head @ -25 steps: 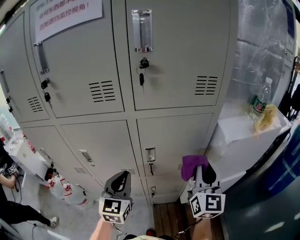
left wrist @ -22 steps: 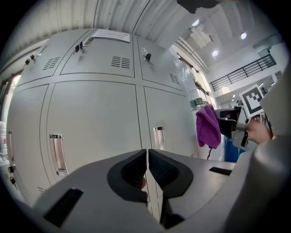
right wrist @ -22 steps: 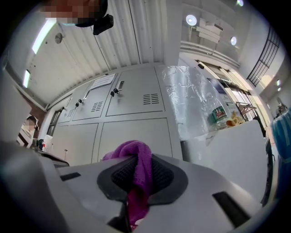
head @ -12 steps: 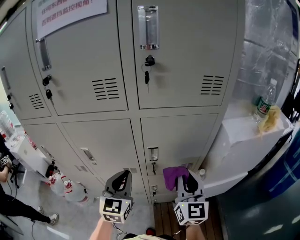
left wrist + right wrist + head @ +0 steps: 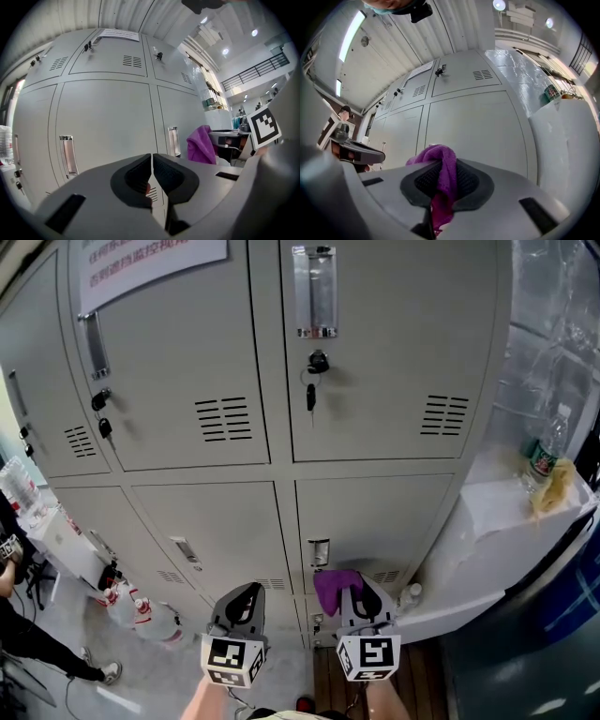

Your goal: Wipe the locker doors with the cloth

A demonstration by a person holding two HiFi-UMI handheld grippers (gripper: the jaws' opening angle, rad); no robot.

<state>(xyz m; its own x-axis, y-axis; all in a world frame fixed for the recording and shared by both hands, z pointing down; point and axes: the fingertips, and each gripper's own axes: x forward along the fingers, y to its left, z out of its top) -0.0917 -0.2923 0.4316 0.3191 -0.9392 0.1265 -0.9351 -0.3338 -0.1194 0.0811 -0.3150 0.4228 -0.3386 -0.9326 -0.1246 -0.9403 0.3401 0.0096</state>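
Note:
Grey metal locker doors (image 5: pixel 375 352) fill the head view, each with a chrome handle (image 5: pixel 315 292) and a key in its lock (image 5: pixel 312 390). My right gripper (image 5: pixel 354 592) is shut on a purple cloth (image 5: pixel 333 583), low in front of the lower right door (image 5: pixel 375 521); the cloth (image 5: pixel 440 173) bulges out between the pads in the right gripper view. My left gripper (image 5: pixel 241 604) hangs beside it on the left, shut with nothing in it (image 5: pixel 152 176). The cloth (image 5: pixel 201 145) shows at right in the left gripper view.
A white ledge (image 5: pixel 506 512) at right carries a plastic bottle (image 5: pixel 542 451) and a yellowish rag. Plastic sheeting hangs above it. Bottles (image 5: pixel 141 615) stand on the floor at lower left, near a person's leg (image 5: pixel 37 643). A paper notice (image 5: pixel 150 263) is stuck on the upper left door.
My right gripper with the purple cloth has moved left and a little lower, closer to the left gripper. The view has tilted, lockers shifting right. The left gripper has stayed put.

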